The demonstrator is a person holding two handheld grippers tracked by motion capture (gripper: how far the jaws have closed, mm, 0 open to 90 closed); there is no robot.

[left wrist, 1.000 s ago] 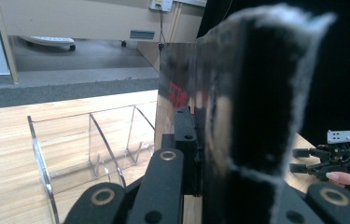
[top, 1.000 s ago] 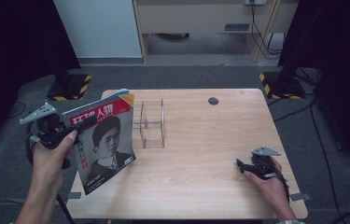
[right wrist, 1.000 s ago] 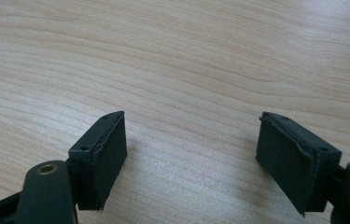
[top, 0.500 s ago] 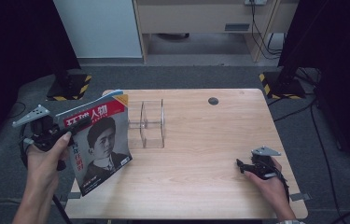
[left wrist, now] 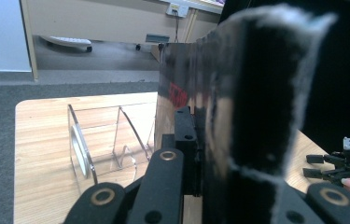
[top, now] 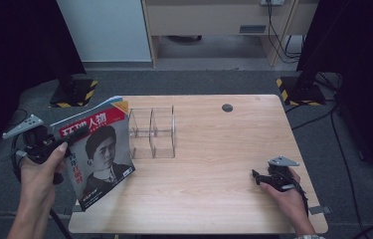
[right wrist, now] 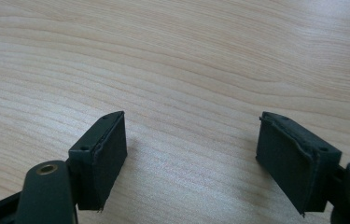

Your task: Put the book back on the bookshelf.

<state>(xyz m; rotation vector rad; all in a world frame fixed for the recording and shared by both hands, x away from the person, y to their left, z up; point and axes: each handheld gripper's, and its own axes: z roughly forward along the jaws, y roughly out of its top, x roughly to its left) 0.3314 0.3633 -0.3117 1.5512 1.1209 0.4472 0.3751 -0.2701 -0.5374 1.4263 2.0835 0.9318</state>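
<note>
Left tongs (top: 72,135) were clamped on a magazine (top: 97,154), gripping its left edge near the top, cover facing the camera in the high view. The magazine was held upright and tilted, off the left front part of the surface (top: 214,199), its lower corner hanging near the surface's edge. The clear acrylic divider rack (top: 152,132) stood just to the right of it, apart, not touching. In the left gripper view the magazine (left wrist: 238,93) ran edge-on between the jaws, with the rack (left wrist: 102,140) beyond to the left.

Right tongs (top: 261,178) rested low on the surface's right front, jaws wide apart with nothing between them, bare wood (right wrist: 186,70) below.

Risks, as judgement: the grip was at one edge only, so the floppy magazine could sag, swing or slip out. If the goal was a rack slot, the drooping lower corner could catch a divider and shove or tip the light rack, since the right tongs were well away and not bracing it.
</note>
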